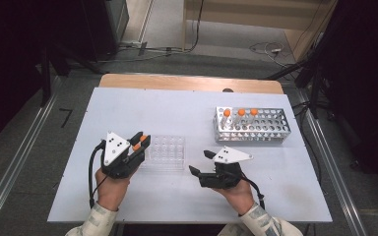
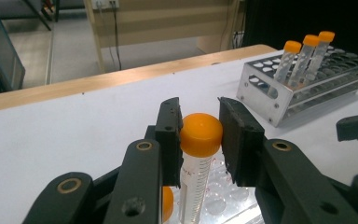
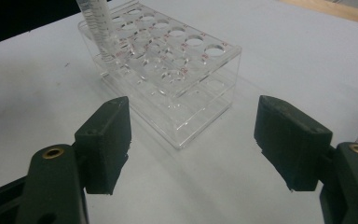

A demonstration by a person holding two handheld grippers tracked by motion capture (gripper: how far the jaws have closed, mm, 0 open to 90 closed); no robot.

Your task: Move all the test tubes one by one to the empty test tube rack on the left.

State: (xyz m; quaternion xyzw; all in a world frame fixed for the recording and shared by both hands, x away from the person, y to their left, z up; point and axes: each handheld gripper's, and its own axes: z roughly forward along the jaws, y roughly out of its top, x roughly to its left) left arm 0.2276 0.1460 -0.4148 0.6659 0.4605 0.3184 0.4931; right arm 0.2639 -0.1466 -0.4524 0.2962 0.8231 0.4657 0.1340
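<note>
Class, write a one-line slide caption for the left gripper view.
Left tool grips an orange-capped tube above the clear rack; metal rack behind.

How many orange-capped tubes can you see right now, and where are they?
5. Three stand in the metal rack. One orange-capped tube is clamped in the left gripper over the clear rack; another cap shows beside it.
</note>
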